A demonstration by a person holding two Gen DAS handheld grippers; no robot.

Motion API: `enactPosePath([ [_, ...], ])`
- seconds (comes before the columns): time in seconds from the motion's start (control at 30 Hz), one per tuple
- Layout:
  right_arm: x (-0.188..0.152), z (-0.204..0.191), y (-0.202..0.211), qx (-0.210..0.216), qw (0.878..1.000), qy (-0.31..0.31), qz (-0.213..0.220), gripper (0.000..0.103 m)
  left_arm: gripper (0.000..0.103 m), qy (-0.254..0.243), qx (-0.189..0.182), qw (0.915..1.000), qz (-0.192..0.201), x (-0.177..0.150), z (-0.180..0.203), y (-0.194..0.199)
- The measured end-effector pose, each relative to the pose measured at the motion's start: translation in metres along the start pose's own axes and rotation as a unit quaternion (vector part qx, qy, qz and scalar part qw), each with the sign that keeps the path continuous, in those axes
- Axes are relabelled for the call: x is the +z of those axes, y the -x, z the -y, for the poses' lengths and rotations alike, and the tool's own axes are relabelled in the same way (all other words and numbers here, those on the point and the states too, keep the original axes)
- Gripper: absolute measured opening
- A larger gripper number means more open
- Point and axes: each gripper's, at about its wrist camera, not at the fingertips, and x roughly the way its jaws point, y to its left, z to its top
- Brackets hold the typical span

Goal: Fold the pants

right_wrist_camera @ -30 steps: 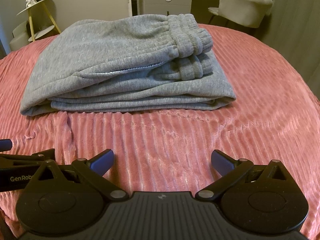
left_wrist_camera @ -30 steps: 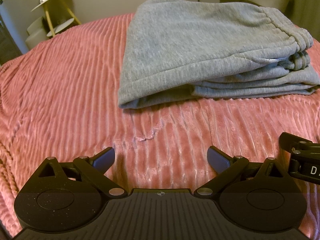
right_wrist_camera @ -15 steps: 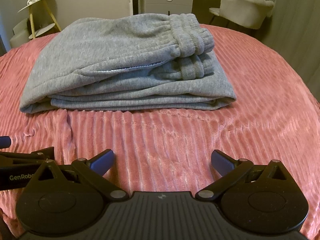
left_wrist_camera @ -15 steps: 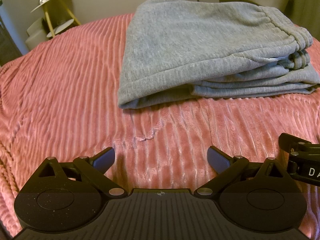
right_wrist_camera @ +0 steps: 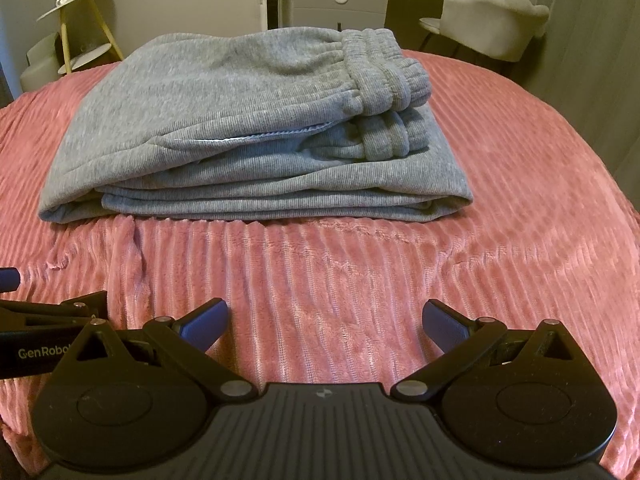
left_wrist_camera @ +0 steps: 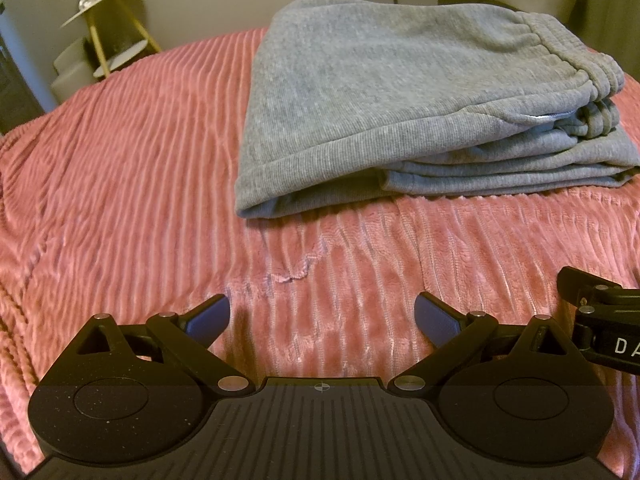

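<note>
Grey pants lie folded in a thick stack on the pink ribbed bedspread, the ribbed waistband on the right side. They also show in the right wrist view, with the waistband on top at the right. My left gripper is open and empty, held over the bedspread in front of the stack and apart from it. My right gripper is open and empty, also in front of the stack. The two grippers are side by side; each shows at the edge of the other's view.
A gold-legged side table stands beyond the bed at the left. A pale upholstered chair and a grey cabinet stand behind the bed. The bedspread has a small wrinkle in front of the stack.
Both grippers stay open and almost still. The right wrist view has shifted slightly, with the stack a little higher and nearer. The pants have not moved.
</note>
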Motion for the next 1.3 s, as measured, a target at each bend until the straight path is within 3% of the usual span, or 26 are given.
enactPosePath([
  [1.3, 0.0, 0.0003, 0.0011, -0.004, 1.0, 0.011, 0.001, 0.103, 0.101, -0.019, 0.007, 0.9997, 0.014, -0.002, 0.0023, 0.0044],
])
